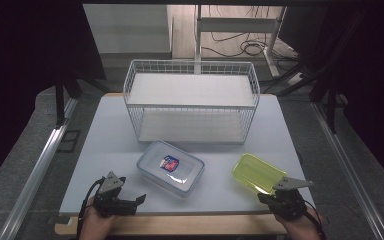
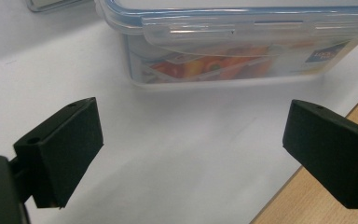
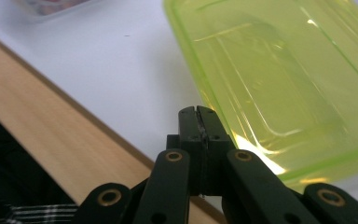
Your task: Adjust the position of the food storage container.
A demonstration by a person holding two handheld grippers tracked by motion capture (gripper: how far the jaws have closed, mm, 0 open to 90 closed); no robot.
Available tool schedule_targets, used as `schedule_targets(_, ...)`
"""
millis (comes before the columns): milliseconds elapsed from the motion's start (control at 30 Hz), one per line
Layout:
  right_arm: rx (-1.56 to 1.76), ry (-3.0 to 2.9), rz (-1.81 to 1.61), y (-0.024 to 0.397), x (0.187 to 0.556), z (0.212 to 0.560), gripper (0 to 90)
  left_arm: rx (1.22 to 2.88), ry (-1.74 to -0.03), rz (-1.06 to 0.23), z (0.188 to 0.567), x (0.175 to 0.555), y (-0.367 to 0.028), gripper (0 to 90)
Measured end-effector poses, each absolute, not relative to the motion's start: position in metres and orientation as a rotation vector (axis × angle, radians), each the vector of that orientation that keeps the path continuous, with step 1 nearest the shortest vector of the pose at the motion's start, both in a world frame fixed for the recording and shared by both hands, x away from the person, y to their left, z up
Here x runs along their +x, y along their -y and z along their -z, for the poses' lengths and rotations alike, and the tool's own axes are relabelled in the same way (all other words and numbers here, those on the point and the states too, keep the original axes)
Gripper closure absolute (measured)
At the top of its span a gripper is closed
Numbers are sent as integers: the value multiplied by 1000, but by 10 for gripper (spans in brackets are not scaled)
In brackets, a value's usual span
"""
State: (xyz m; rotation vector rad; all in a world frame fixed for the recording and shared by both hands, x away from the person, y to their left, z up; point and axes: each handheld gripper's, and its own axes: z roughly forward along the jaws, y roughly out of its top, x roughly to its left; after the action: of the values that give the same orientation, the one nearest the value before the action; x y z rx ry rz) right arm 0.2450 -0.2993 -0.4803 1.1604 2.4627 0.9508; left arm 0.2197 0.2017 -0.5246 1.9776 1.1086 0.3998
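Right gripper [image 3: 199, 112] is sitting with jaws pressed together, empty, tips just beside the near edge of the green tray [image 3: 279, 79]. Left gripper [image 2: 191, 154] is holding its jaws wide apart, nothing between; the clear lidded box [image 2: 233, 42] is lying just ahead on the white tabletop [image 1: 115, 150].

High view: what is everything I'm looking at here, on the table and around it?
Wire rack: one, white, two shelves, at the back middle of the table.
Clear box: one, see-through with a blue-edged clip lid and a red-and-blue label, in front of the rack, left of centre.
Green tray: one, translucent yellow-green, lidless, at the front right.
Table: one, white top with a wooden front edge.
Cables: several, dark, on the floor behind the table.
Left tongs: one pair, black, jaws wide open, at the front left, pointing at the clear box.
Right tongs: one pair, black, jaws closed together, at the near edge of the green tray.
Hands: two, at the bottom edge, each holding a pair of tongs.
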Motion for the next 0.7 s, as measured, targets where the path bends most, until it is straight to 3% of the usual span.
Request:
schedule_targets(533,1298,-2305,-944,333,279,480,889,1997,-1132,-398,526,223,-200,50)
schedule_targets(700,1255,-2316,-979,324,273,477,879,2016,-1199,-424,526,232,-205,57)
